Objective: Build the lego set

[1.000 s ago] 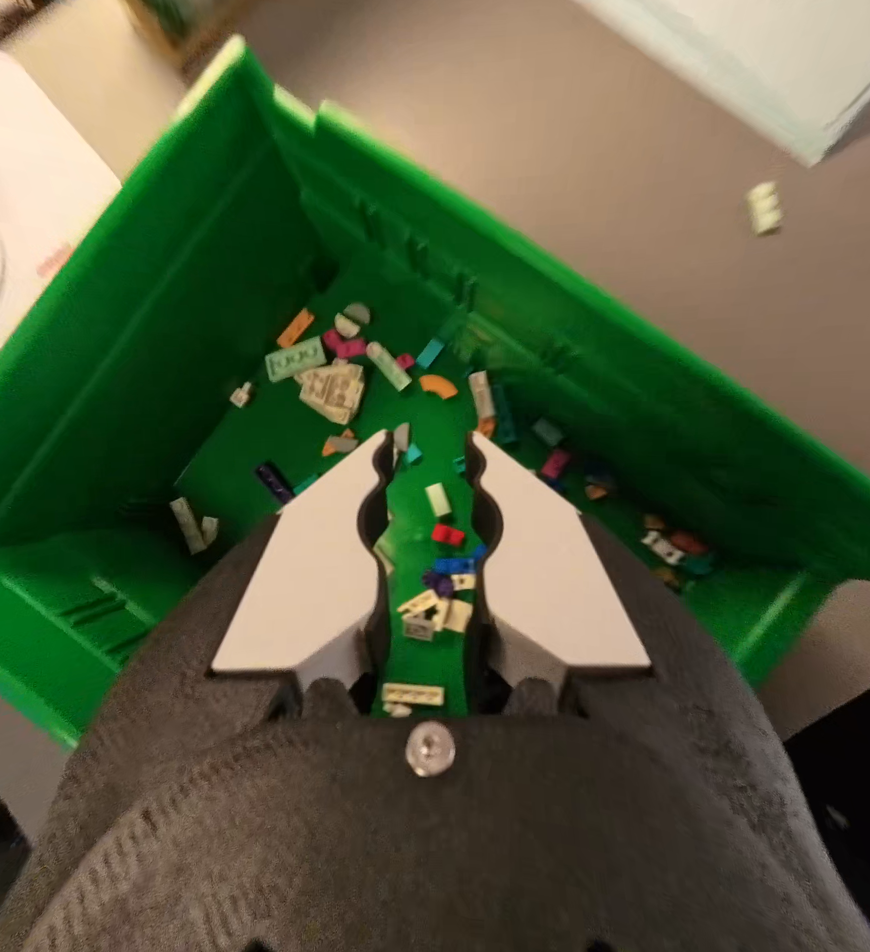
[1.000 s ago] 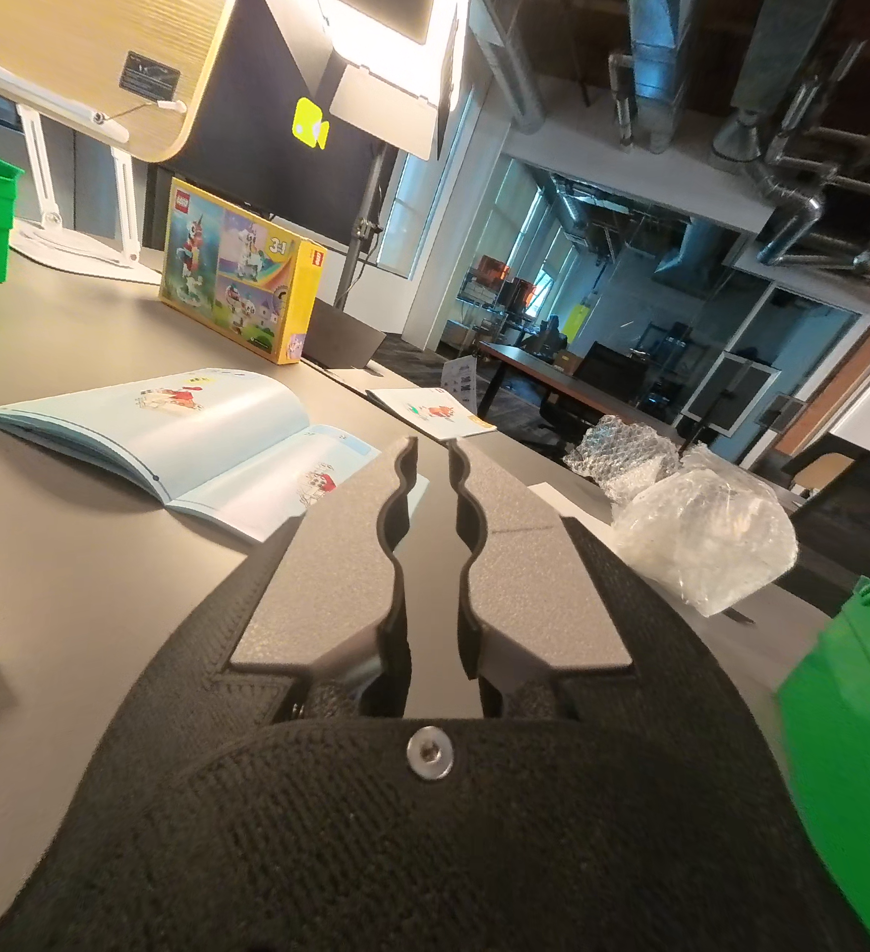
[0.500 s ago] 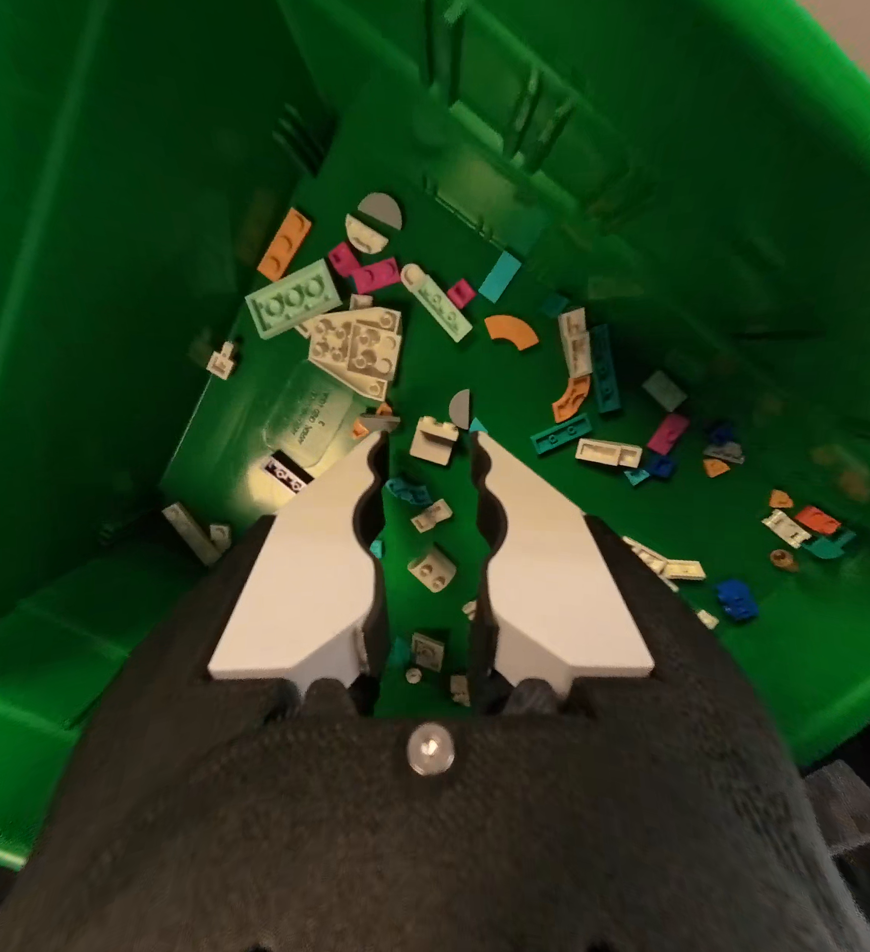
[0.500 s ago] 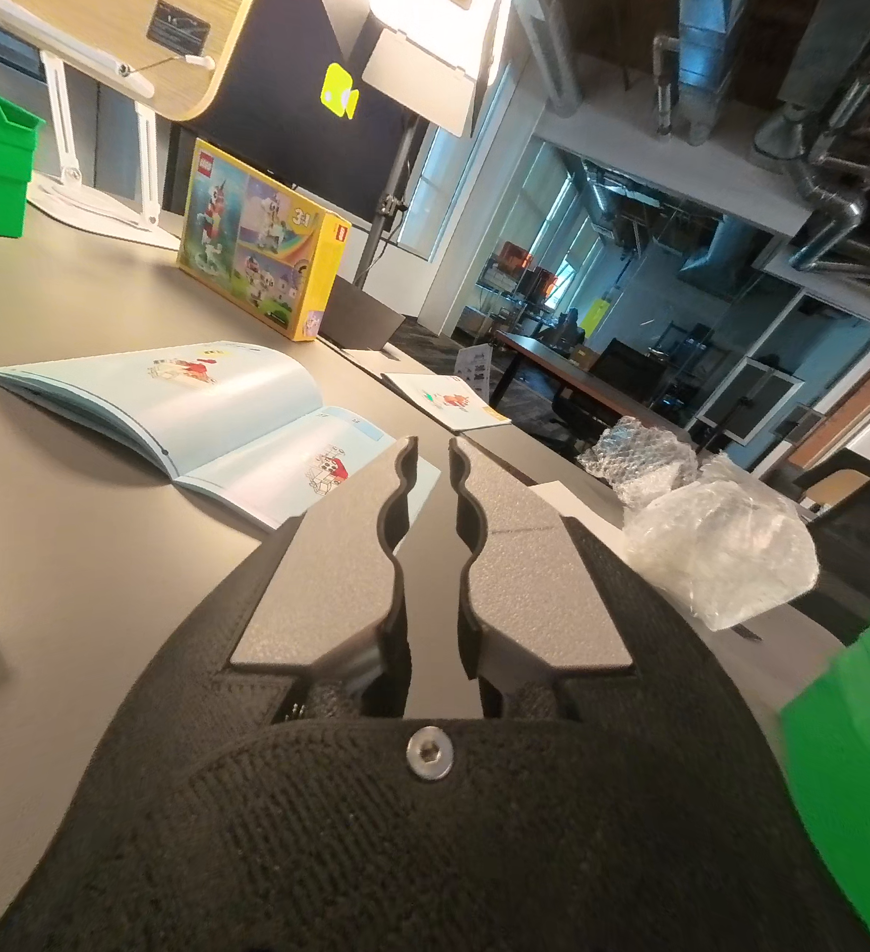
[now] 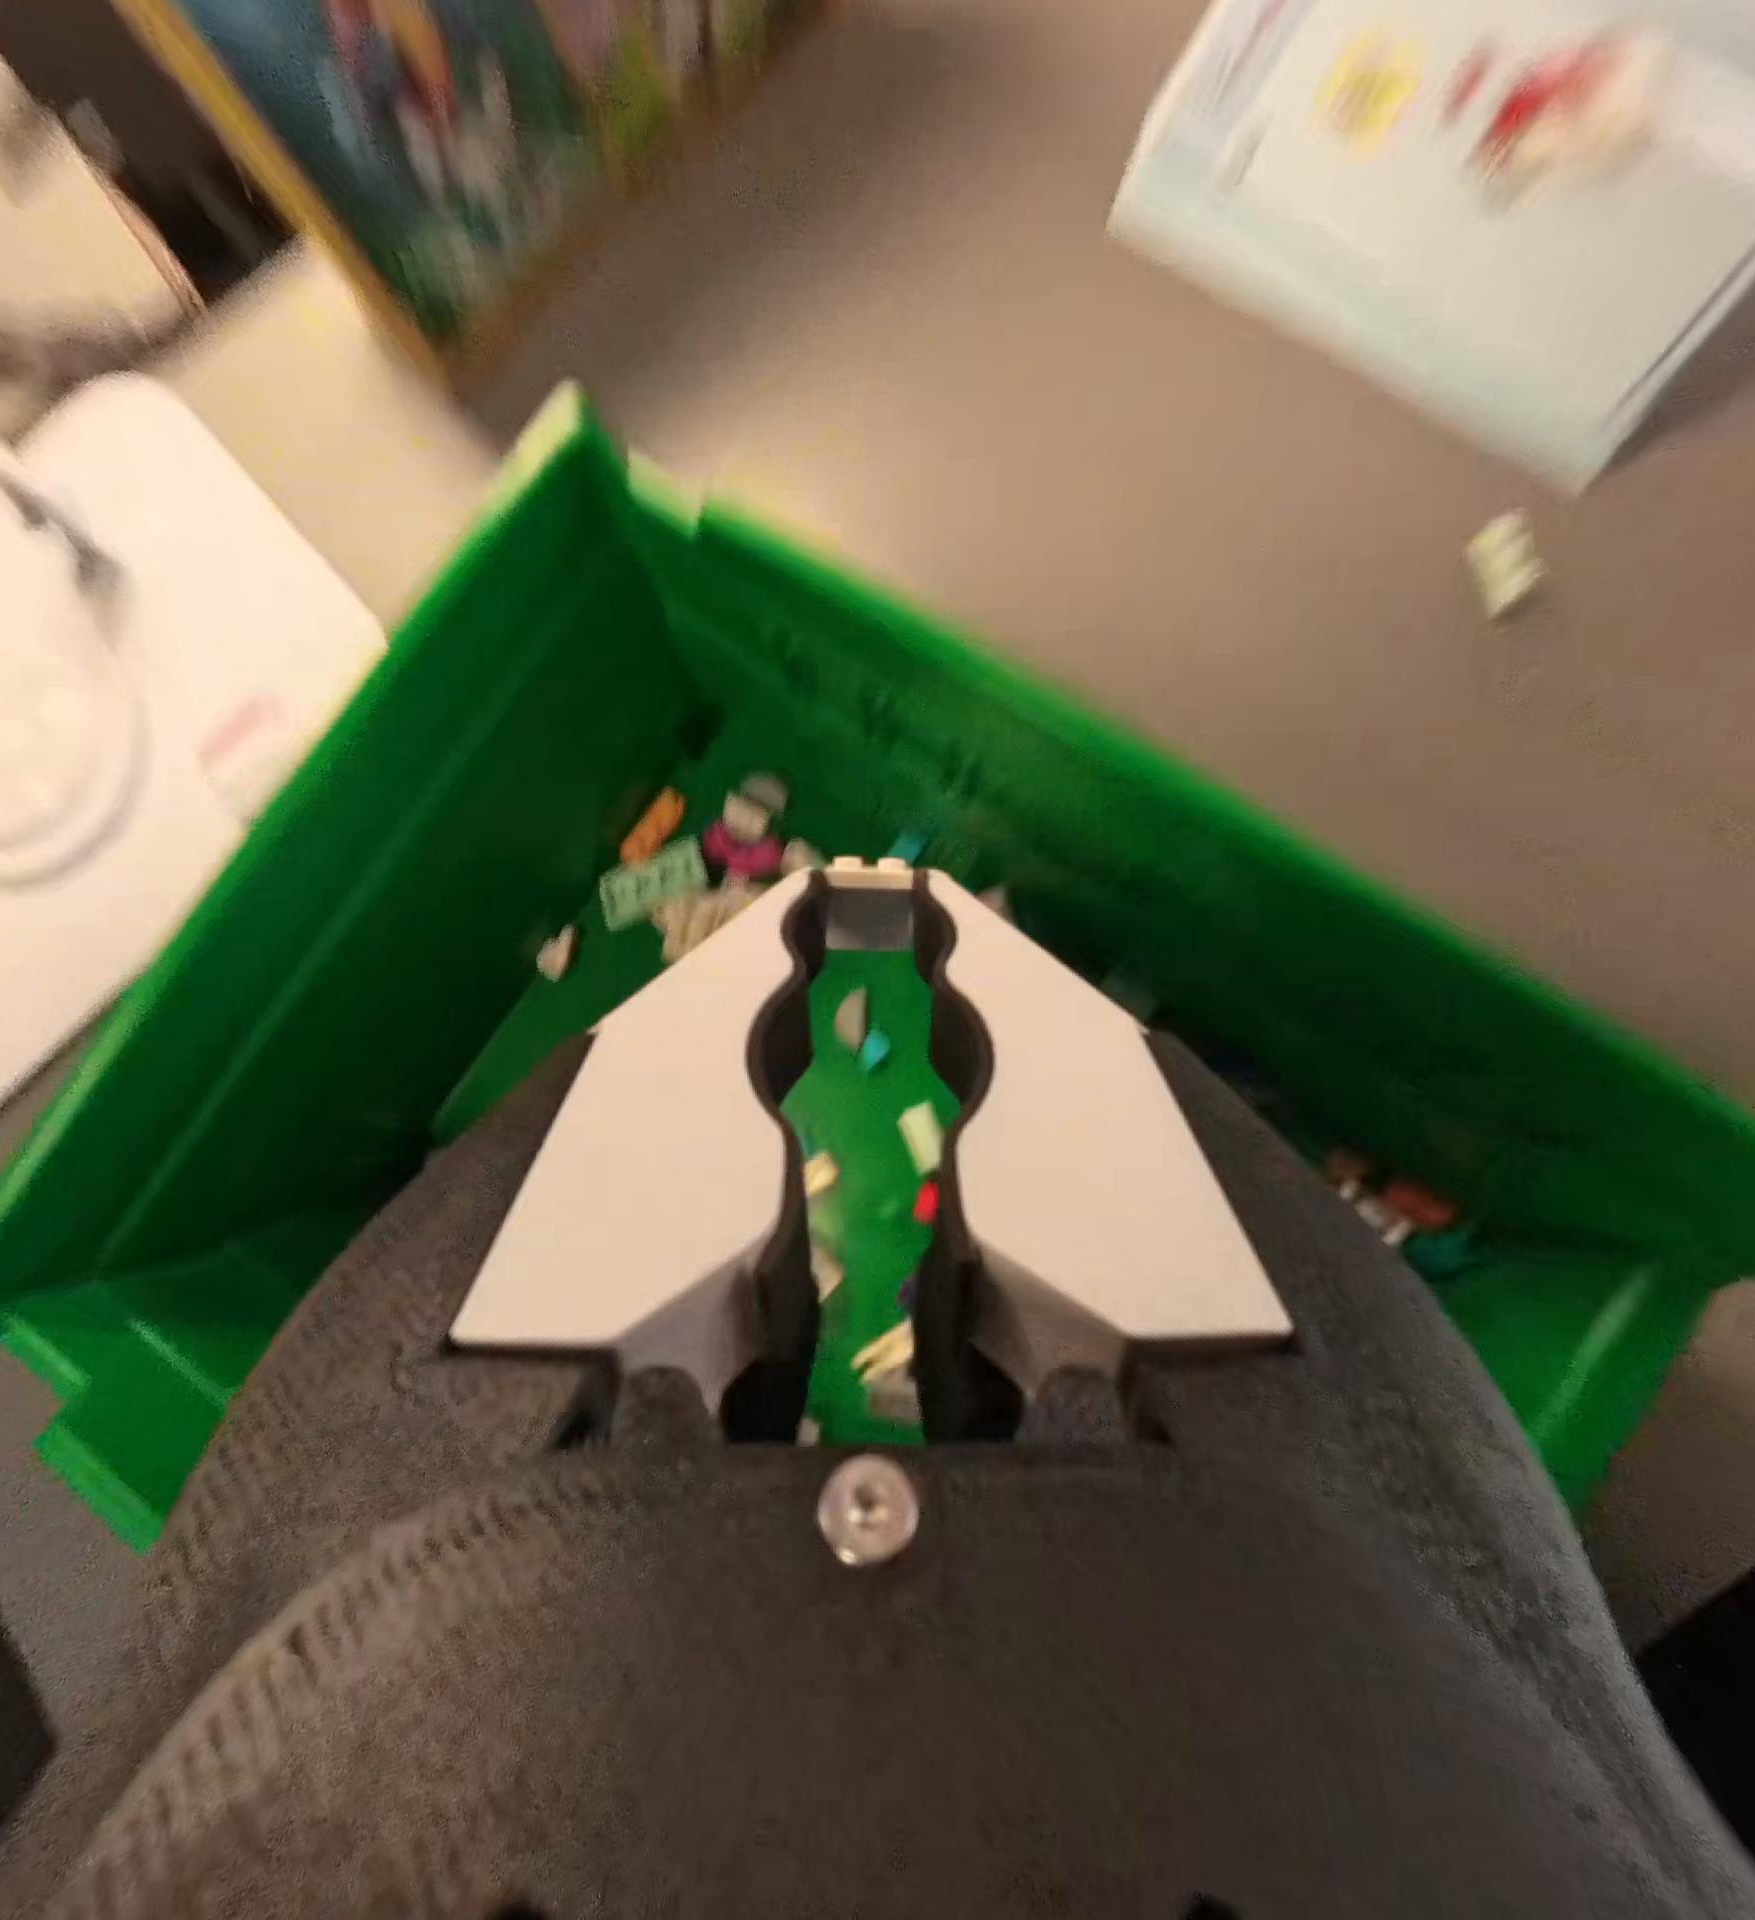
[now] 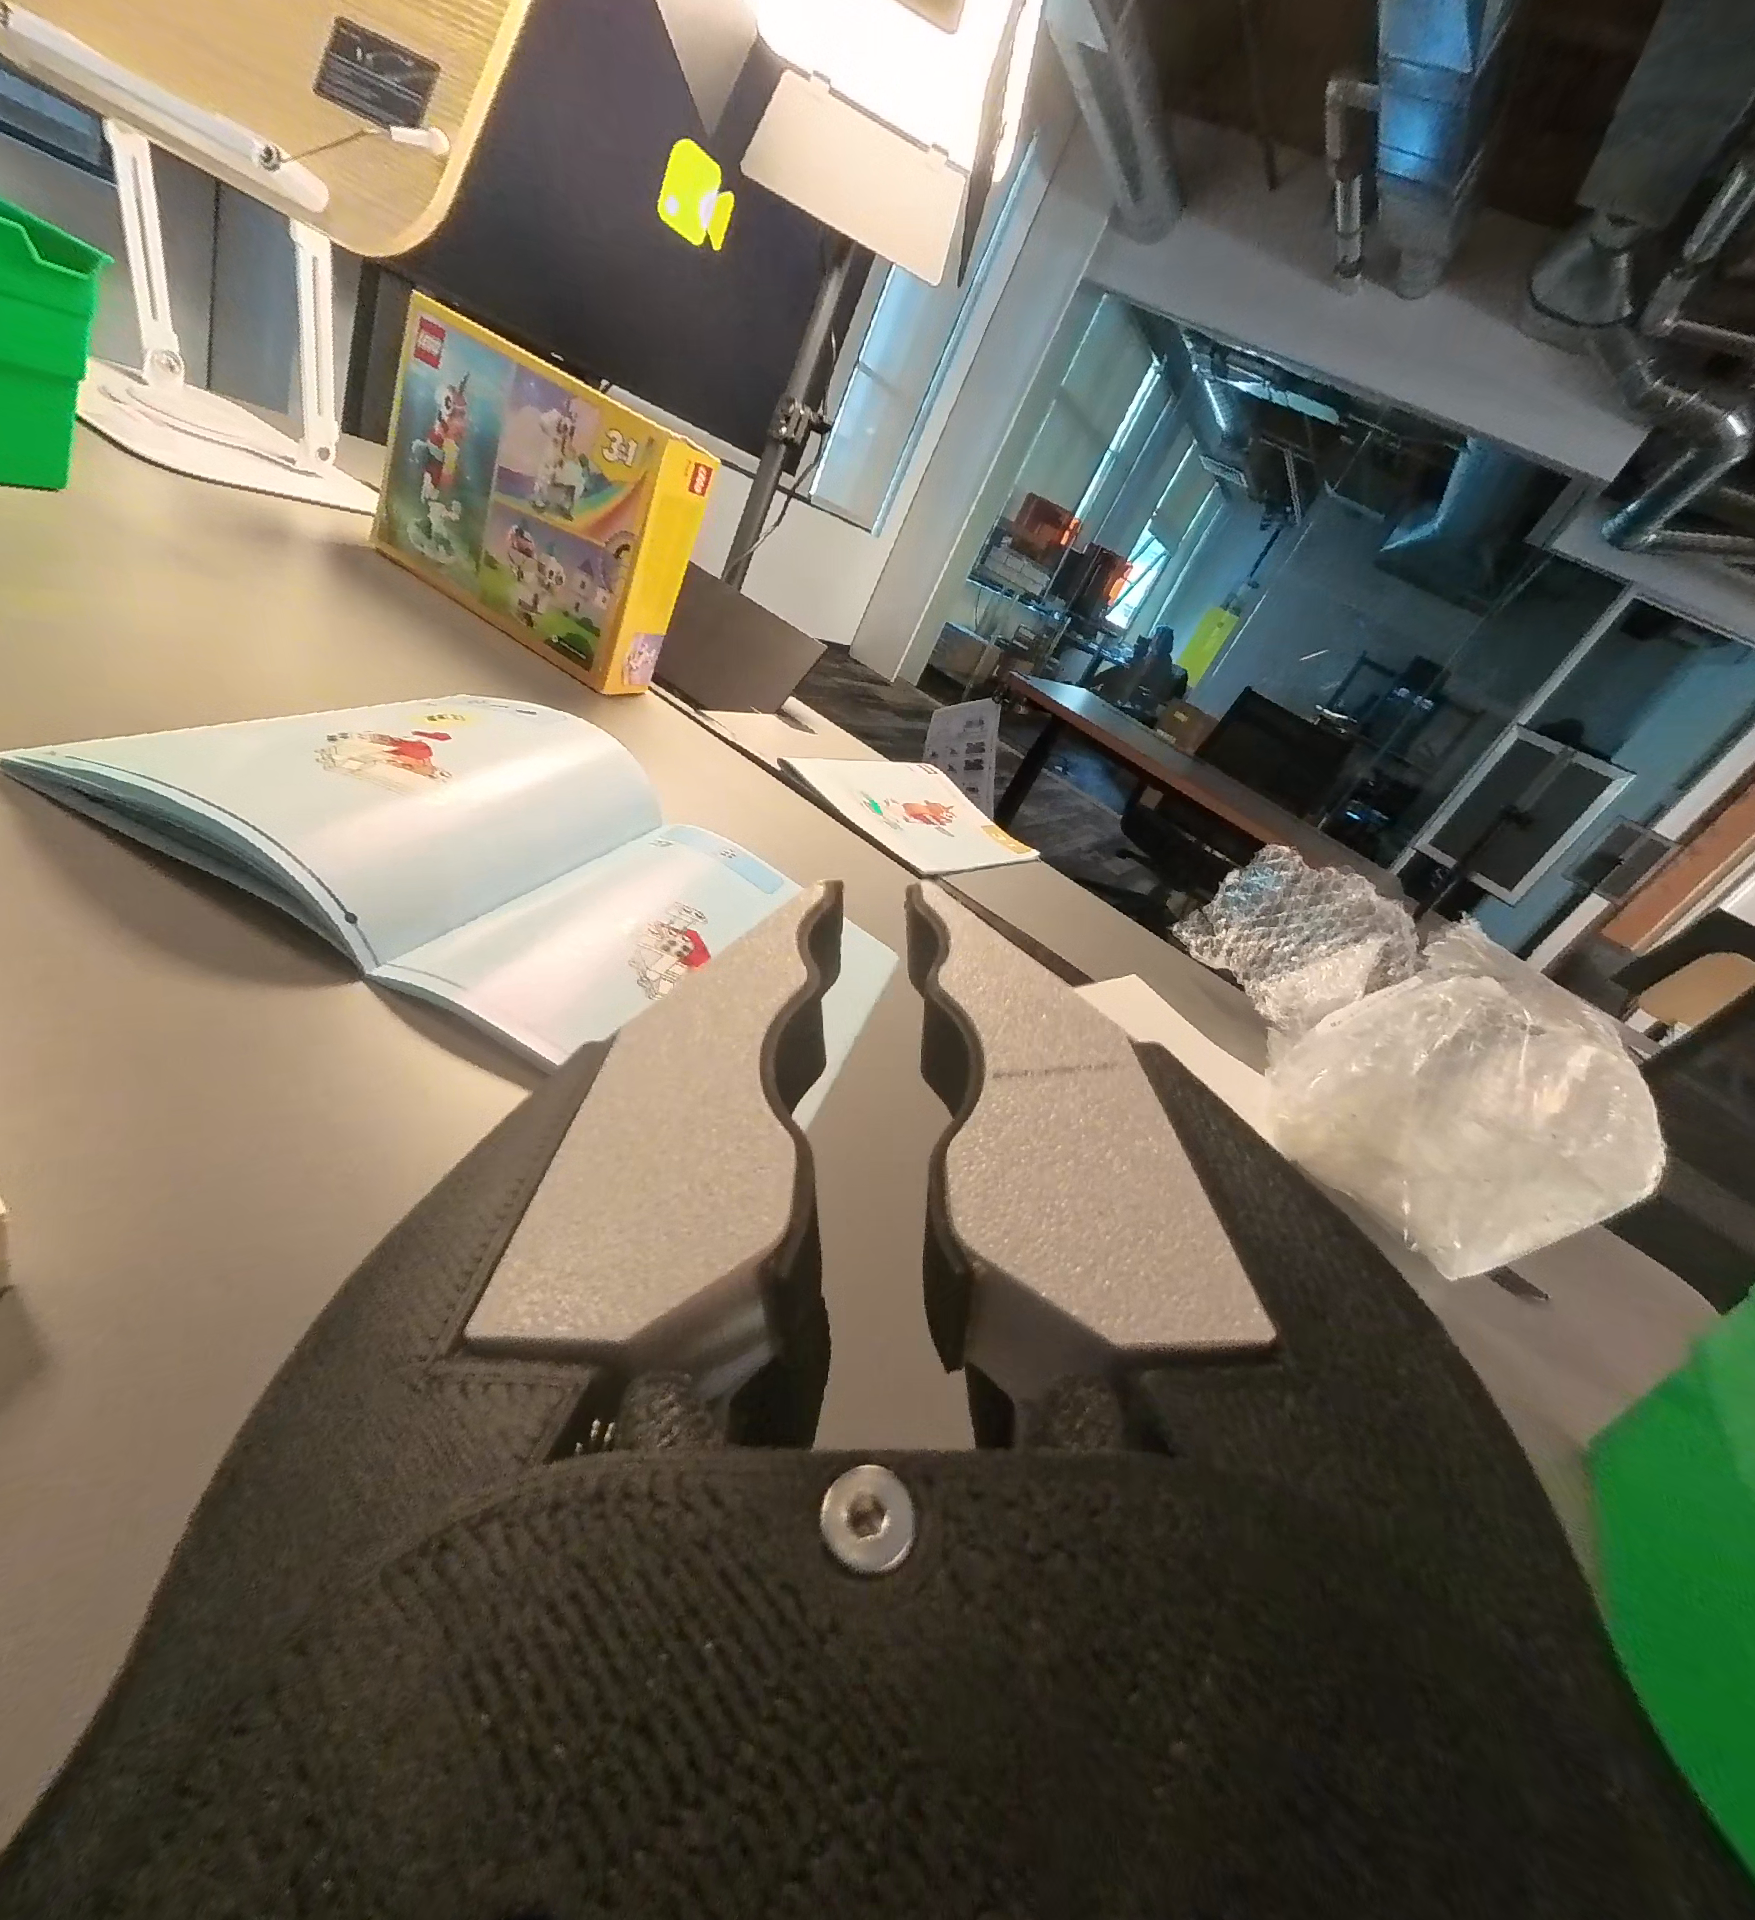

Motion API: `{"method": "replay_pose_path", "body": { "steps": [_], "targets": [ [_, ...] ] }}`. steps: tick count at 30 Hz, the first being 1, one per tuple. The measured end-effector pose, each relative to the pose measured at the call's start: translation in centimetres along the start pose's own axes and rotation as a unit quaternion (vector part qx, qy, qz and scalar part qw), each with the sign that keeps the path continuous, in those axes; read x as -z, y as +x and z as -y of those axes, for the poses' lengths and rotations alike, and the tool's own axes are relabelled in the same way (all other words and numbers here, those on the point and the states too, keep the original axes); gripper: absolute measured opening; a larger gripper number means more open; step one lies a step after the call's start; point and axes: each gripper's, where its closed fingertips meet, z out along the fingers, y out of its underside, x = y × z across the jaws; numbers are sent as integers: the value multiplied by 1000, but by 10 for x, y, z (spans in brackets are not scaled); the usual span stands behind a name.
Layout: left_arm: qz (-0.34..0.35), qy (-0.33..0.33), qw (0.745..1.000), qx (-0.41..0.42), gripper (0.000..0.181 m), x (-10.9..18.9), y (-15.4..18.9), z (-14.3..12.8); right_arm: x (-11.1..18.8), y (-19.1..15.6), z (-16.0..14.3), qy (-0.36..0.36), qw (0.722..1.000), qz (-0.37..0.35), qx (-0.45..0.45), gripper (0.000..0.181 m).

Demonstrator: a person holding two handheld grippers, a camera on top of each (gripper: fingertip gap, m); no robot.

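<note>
Cream-white lego piece [image 5: 868, 906] sits pinched between the tips of the left gripper [image 5: 868, 914], above the green bin [image 5: 1268, 894] of loose bricks [image 5: 686, 894]. Right gripper [image 6: 865, 914] hangs empty over the grey table [image 6: 177, 1039], jaws slightly apart, near the open instruction booklet [image 6: 416, 821].

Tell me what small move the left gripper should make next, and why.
Probably carry the white brick out over the green bin's rim toward the grey table. The left gripper has its jaws closed on that brick at their tips, above the loose pieces, so the pick looks done.
</note>
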Motion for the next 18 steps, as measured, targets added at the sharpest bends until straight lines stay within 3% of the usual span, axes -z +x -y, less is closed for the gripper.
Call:
{"method": "replay_pose_path", "body": {
  "steps": [1,6,9,11,13,15,18],
  "targets": [
    [1,54,999,-6,15,14,13,20,1,-1,1,1,1000,2,1,10],
    [-49,270,958,-86,15,79,117,89,8,-6,9,7,1000,11,6,10],
    [-48,352,924,-140,15,86,172,106,13,-15,22,24,999,30,-14,10],
    [-35,388,907,-161,15,77,200,114,10,-33,49,45,994,77,-64,10],
    [9,393,899,-190,15,57,217,119,8,-79,95,66,967,207,-134,10],
    [49,387,892,-228,15,37,233,124,12,-128,131,55,916,346,-195,12],
    [100,371,880,-280,15,16,250,130,11,-170,145,-10,862,446,-240,25]
  ]
}}
